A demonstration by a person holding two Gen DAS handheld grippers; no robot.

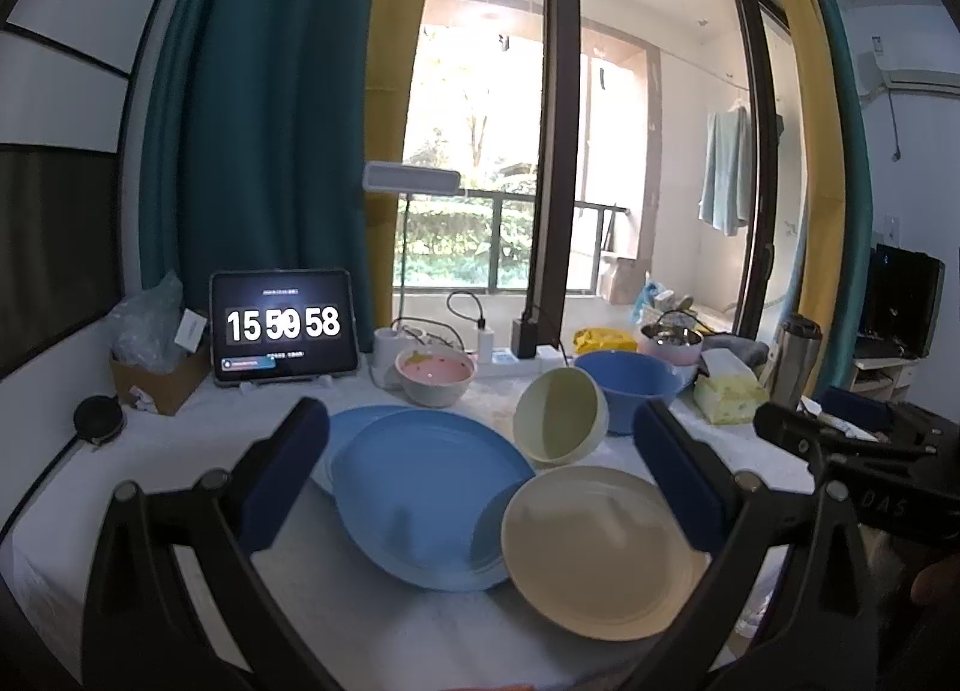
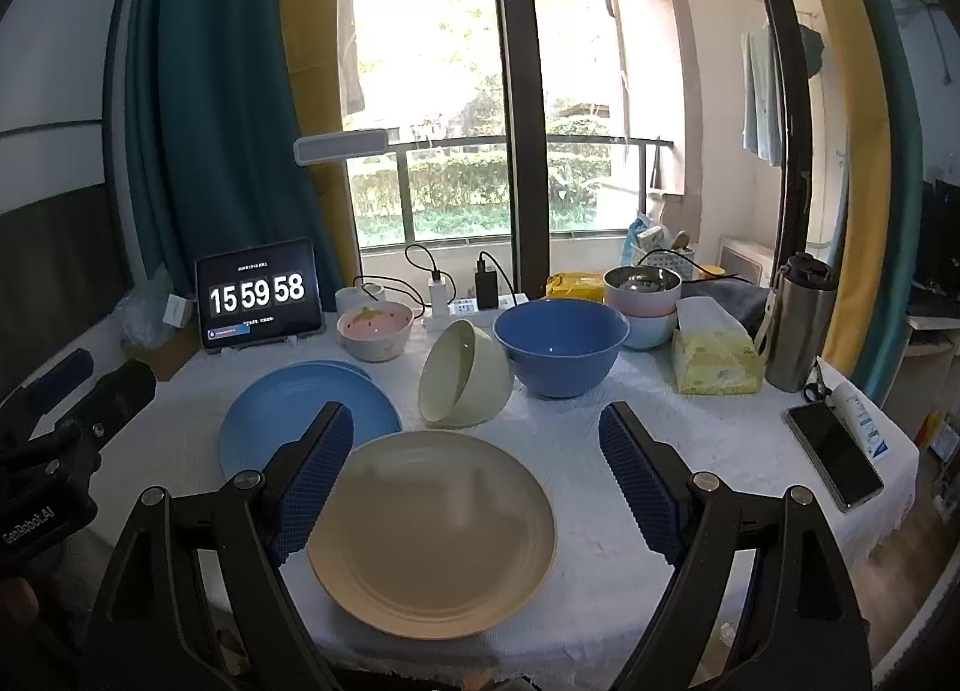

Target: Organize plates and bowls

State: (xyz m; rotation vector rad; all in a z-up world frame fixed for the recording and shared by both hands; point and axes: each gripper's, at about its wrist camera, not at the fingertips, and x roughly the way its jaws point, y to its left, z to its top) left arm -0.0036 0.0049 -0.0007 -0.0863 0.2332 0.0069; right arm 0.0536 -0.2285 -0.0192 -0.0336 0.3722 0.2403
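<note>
Cream plastic sits nearest: the cream plate lies flat and face up on the white-clothed desk, at its front edge, and serves as the landmark here. The right tongs hover just above it with jaws spread wide, one pad over the plate's left rim and the other clear to its right, holding nothing; that stance looks like a line-up for a rim grasp. The left tongs are likewise spread and empty, hanging over the blue plates, which lie left of and just behind the cream plate, apparently two stacked slightly off-centre, with the cream plate's rim seeming to overlap their edge in the left wrist view. Directly behind the cream plate, the pale green bowl is tipped on its side, its mouth facing left and toward the camera, so its axis runs roughly level instead of upright; it would likely need righting before it can nest. Behind and right of the cream plate, the big blue bowl stands upright, just beside the green one. Behind and left, near the clock tablet, the pink bowl stands upright too. Farther right, pastel bowls are already nested, by the tissue pack.
</note>
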